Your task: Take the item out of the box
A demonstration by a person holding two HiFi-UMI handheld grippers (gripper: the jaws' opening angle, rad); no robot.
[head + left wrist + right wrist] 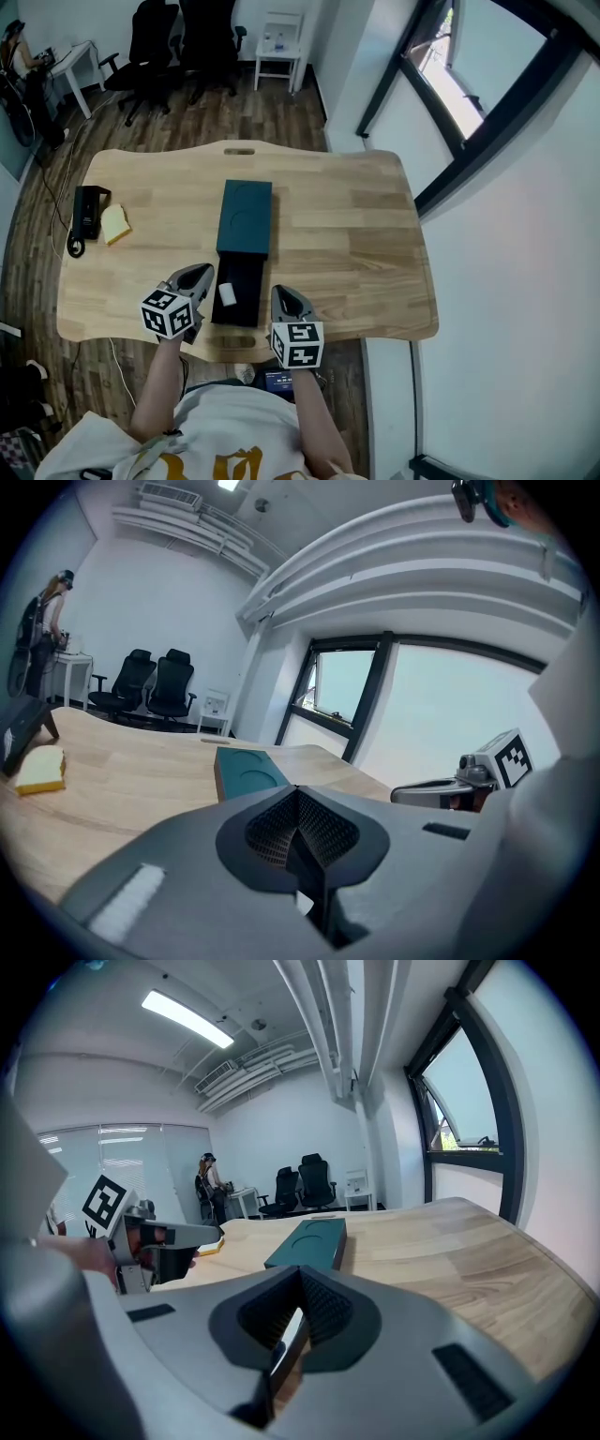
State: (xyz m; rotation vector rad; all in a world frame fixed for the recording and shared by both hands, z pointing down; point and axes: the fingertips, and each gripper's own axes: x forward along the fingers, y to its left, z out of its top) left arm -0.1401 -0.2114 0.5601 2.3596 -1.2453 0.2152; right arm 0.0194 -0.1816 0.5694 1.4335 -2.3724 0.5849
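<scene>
A dark teal box [246, 217] lies lengthwise in the middle of the wooden table [356, 234]. Its black inner tray [246, 281] is slid out toward me, and a small white item [227, 293] lies in it. My left gripper [202, 275] sits just left of the tray, shut with nothing between its pads. My right gripper [283, 295] sits just right of the tray, its pads together and empty. In the left gripper view the teal box [248, 771] lies ahead of the shut gripper [298, 832]. The right gripper view shows the box [309, 1241] beyond its gripper [300, 1312].
A black device [87, 212] with a cable and a yellow sponge-like block [115, 224] lie on the table's left side. Office chairs [155, 37] and a white side table [278, 42] stand beyond the far edge. A person [19, 47] stands at a desk, back left.
</scene>
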